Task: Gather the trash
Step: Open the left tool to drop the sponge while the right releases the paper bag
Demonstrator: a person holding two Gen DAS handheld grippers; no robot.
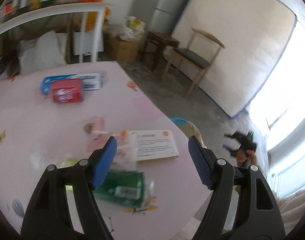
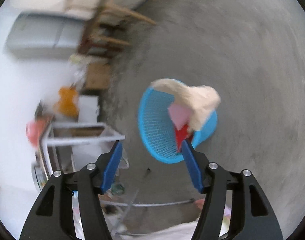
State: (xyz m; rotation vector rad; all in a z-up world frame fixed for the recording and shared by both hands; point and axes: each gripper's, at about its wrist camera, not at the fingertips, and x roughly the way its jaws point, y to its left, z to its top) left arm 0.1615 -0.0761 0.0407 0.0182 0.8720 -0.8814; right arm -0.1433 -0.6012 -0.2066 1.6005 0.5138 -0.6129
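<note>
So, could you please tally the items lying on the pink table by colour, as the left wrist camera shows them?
Blue: 1, the long box
Red: 1, the box resting on the blue one
Green: 1, the packet
White and orange: 1, the leaflet
Pink: 1, a blurred wrapper
Total: 5

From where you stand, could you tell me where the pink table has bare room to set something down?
The table is bare between the red box and the near clutter, and along its left side. It is crowded near the front edge, around the leaflet and green packet.
</note>
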